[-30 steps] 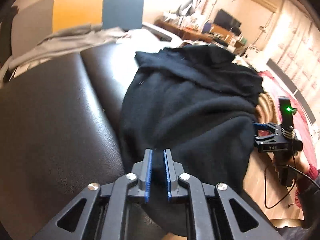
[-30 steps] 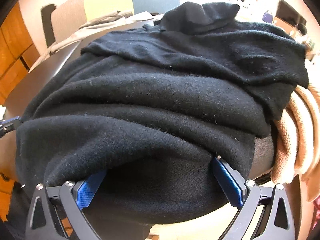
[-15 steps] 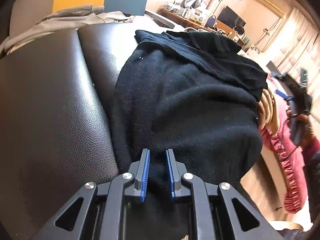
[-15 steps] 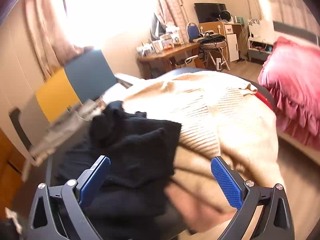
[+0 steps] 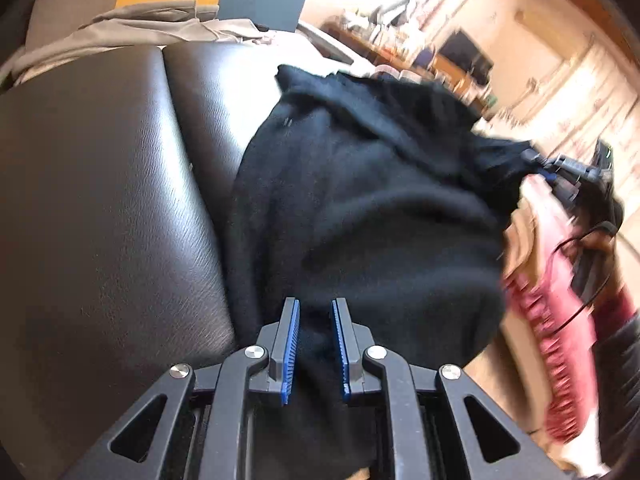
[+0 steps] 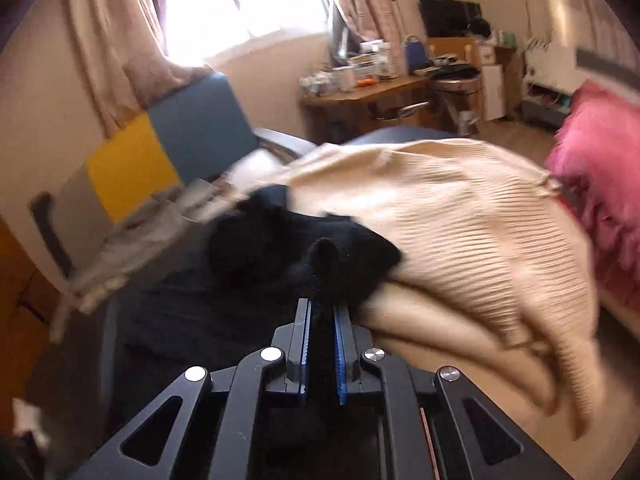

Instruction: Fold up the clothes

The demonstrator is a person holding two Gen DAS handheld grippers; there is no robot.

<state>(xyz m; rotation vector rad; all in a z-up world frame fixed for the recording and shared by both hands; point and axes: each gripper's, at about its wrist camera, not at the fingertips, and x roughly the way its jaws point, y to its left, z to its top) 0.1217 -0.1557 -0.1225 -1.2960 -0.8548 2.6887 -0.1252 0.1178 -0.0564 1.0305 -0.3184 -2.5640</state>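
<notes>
Here the right gripper closes on a black fold of the sweater; the left gripper, jaws opening, straddles its near hem. Beige knit lies beyond. Judged next: carry the corner across, keeping tension.

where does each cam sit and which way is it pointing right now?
Left wrist: on the left claw, angled down over the black sweater on the black leather seat; jaws opening, fabric between them; the right claw shows at far right.
Right wrist: on the right claw, facing the window; closing on black fabric beside a cream knit.
Shared: the sweater, the right claw.
</notes>
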